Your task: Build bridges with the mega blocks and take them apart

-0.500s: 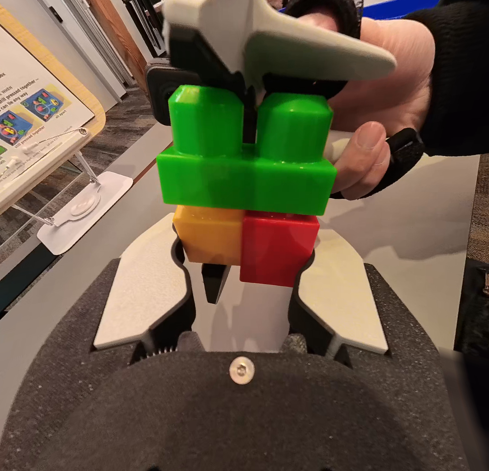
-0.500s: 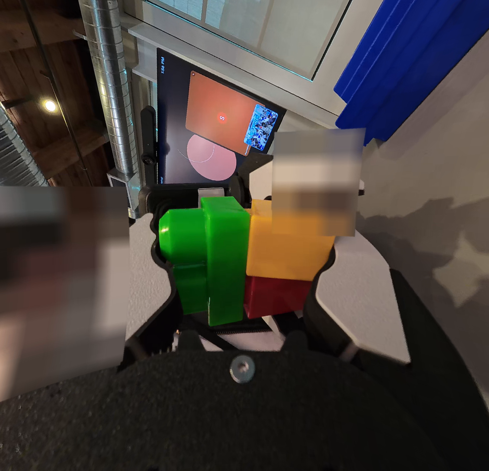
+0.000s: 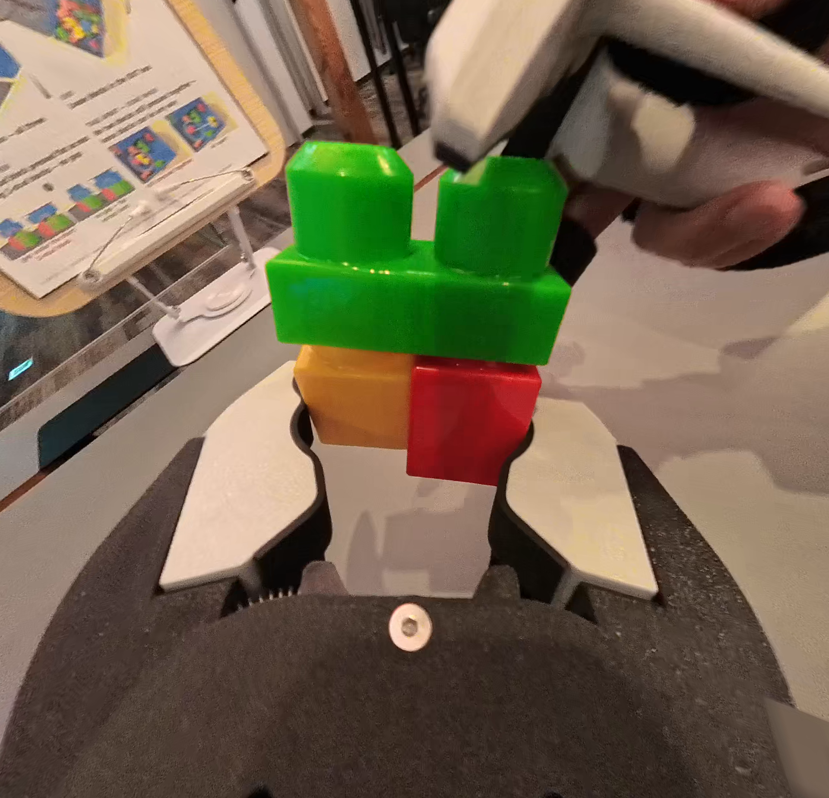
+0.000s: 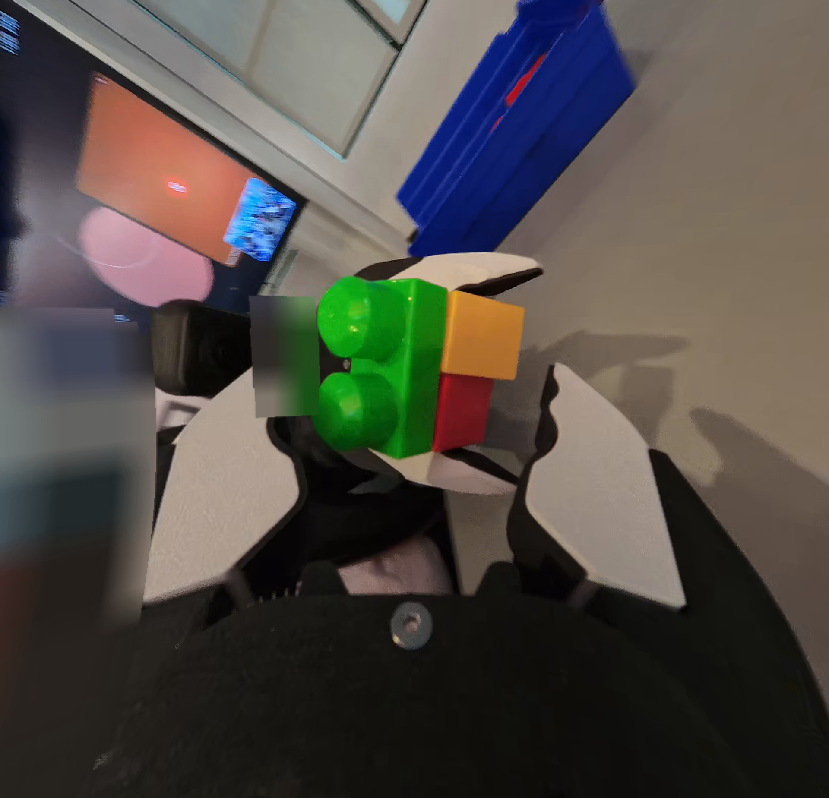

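Left wrist view: left gripper (image 3: 415, 422) jaws closed on the orange block (image 3: 354, 395) and red block (image 3: 471, 417), holding the bridge in the air above the table (image 3: 673, 417); the green block (image 3: 417, 310) caps both, probably so the top can be pulled off. Right wrist view: right gripper (image 4: 408, 417) jaws wide, holding nothing, bridge between them untouched. Only this view shows the blue bin (image 4: 516, 148) and screen (image 4: 170, 171); the instruction board (image 3: 112, 148) shows only in the left.

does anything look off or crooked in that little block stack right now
Slightly. Under the green block, the red block hangs lower than the yellow block, so their bottom edges are uneven. The left gripper clamps those two; the right gripper is open around the stack. No visible damage.
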### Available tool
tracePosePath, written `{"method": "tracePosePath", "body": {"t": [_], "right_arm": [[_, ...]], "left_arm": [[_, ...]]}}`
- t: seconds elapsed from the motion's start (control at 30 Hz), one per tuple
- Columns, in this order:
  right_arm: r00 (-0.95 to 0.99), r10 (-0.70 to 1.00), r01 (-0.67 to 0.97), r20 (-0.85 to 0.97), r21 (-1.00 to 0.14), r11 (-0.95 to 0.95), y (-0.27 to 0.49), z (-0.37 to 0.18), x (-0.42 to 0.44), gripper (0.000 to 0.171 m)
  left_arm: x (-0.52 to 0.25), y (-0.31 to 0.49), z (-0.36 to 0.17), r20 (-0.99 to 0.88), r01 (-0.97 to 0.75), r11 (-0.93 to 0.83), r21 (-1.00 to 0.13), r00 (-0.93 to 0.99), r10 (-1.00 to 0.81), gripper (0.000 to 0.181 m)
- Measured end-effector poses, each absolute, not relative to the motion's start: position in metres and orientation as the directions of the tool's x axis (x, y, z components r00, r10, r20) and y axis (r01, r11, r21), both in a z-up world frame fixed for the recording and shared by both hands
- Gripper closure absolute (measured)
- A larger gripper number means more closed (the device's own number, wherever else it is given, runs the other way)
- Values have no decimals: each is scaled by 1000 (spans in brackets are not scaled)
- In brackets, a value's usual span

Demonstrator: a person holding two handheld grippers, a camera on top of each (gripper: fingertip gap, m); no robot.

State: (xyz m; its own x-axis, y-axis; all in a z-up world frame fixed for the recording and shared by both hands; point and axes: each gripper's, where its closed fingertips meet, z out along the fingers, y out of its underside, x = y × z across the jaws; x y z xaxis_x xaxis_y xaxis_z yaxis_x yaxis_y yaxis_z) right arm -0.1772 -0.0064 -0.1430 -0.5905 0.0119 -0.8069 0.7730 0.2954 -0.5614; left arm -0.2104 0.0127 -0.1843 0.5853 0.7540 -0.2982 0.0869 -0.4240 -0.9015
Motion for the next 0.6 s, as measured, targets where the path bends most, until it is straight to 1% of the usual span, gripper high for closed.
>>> {"method": "tracePosePath", "body": {"t": [0.07, 0.1, 0.17, 0.2, 0.33, 0.43, 0.53, 0.6], "right_arm": [[-718, 117, 686, -686, -669, 287, -5, -144, -187, 67], [-775, 178, 630, -606, -721, 288, -4, -145, -193, 72], [-851, 250, 521, -462, -799, 301, -3, -140, -200, 92], [-870, 273, 485, -411, -813, 322, -4, -139, -201, 101], [-876, 357, 463, -324, -771, 437, -9, -156, -206, 102], [-878, 353, 466, -323, -743, 480, -16, -167, -204, 114], [-890, 348, 441, -293, -744, 501, -19, -171, -203, 126], [-895, 356, 426, -269, -751, 504, -20, -171, -204, 128]], "left_arm": [[-215, 6, -186, -293, 104, -415, -904, 556, 778, 93], [-217, 3, -187, -290, 118, -415, -902, 546, 786, 93], [-221, 0, -194, -292, 156, -433, -888, 537, 792, 93], [-223, -1, -198, -289, 182, -441, -879, 531, 796, 93], [-227, -2, -201, -296, 211, -452, -867, 511, 807, 93], [-228, 2, -198, -311, 208, -469, -858, 516, 798, 93], [-228, 4, -198, -327, 214, -490, -845, 518, 791, 93], [-229, 3, -198, -337, 215, -497, -841, 511, 791, 93]]}}
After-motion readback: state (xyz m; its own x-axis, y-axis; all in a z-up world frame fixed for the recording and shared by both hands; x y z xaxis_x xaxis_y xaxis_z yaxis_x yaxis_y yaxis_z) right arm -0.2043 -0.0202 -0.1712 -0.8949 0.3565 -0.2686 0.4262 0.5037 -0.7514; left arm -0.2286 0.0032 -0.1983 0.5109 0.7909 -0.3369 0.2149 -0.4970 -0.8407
